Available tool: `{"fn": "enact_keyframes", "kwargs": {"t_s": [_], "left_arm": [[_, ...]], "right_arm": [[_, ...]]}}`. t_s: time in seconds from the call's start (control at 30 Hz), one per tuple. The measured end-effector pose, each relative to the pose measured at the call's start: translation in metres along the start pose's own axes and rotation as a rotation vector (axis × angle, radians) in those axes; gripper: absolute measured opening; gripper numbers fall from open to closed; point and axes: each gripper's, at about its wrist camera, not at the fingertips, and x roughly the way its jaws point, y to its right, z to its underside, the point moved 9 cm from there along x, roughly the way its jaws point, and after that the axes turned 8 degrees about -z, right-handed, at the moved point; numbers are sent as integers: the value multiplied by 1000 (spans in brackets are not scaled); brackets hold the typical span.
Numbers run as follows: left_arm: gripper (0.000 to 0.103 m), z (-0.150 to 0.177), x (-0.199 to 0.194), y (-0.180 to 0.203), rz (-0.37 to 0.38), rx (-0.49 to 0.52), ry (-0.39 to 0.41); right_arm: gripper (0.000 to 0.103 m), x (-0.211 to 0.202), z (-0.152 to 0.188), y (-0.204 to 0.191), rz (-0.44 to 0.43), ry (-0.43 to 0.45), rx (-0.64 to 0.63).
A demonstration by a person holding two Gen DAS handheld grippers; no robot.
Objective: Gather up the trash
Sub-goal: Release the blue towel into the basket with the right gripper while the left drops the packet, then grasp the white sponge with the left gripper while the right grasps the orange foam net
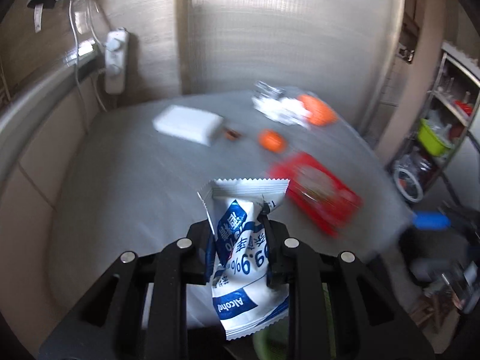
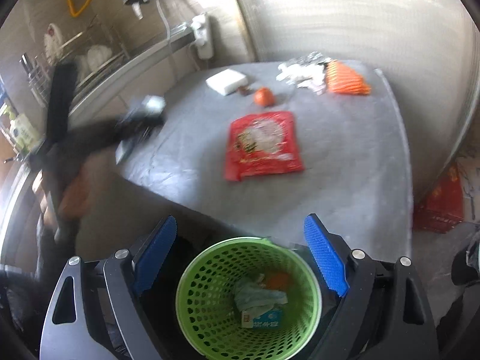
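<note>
Grey tabletop (image 2: 345,156) fills both views, with a pale wall panel behind it and a white power strip (image 1: 115,60) hanging at the left. We see the left gripper (image 1: 240,234) tilted down over the near part of the table, its black fingers clenched on a white-and-blue alcohol wipe packet (image 1: 243,240). The packet is crumpled at the pinch, its serrated top edge stands up past the fingertips, and its lower end hangs down between the gripper's arms. We read "Alcohol" and a percent figure on it.

Right gripper (image 2: 240,258) also points down, hovering over a green perforated basket (image 2: 192,285) that stands below the table's near edge. Its blue-padded jaws are spread wide with nothing between them. Inside the basket we count about three bits of trash: a crumpled pale wrapper, something orange, and a small blue-and-white carton.

On the table we count one red snack bag (image 2: 264,144) lying flat, one orange fruit (image 2: 264,96), one white box (image 2: 226,81), one small brown scrap (image 2: 243,90) just beside the box, one orange package (image 2: 346,79), and a pile of crumpled white and foil wrappers (image 2: 300,72) touching it. Both frames are motion-blurred, and the dark shape at the left of the right wrist view is too smeared to identify.
</note>
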Motion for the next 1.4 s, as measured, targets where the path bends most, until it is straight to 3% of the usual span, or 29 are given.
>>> {"fn": "enact_keyframes", "kwargs": {"t_s": [0.2, 0.27, 0.37, 0.43, 0.53, 0.57, 0.67, 0.83, 1.0, 1.3, 1.4], "left_arm": [[25, 68, -10, 60, 9, -8, -129], [25, 91, -7, 78, 54, -24, -179], [26, 115, 0, 92, 25, 4, -210], [33, 127, 1, 101, 1, 25, -222], [73, 135, -2, 106, 7, 43, -232], [87, 133, -5, 106, 1, 42, -218], [96, 121, -20, 106, 24, 46, -151], [96, 98, -27, 93, -8, 39, -105], [96, 61, -22, 51, -76, -36, -68], [96, -24, 16, -40, -235, -205, -23], [96, -49, 42, -57, -262, -246, -47]], "right_arm": [[87, -16, 10, 13, 65, 18, 10], [87, -17, 15, 15, 78, 15, 9], [87, -16, 24, 19, 88, 4, 20], [87, -14, 29, 23, 88, -5, 30], [87, -13, 34, 25, 83, -13, 42], [87, -12, 35, 25, 83, -14, 44], [87, -10, 35, 24, 80, -18, 42], [87, -6, 28, 24, 81, -17, 33], [91, -2, 9, 25, 87, 3, 16], [93, 14, -62, 49, 141, 72, -33], [94, 24, -88, 68, 168, 88, -29]]}}
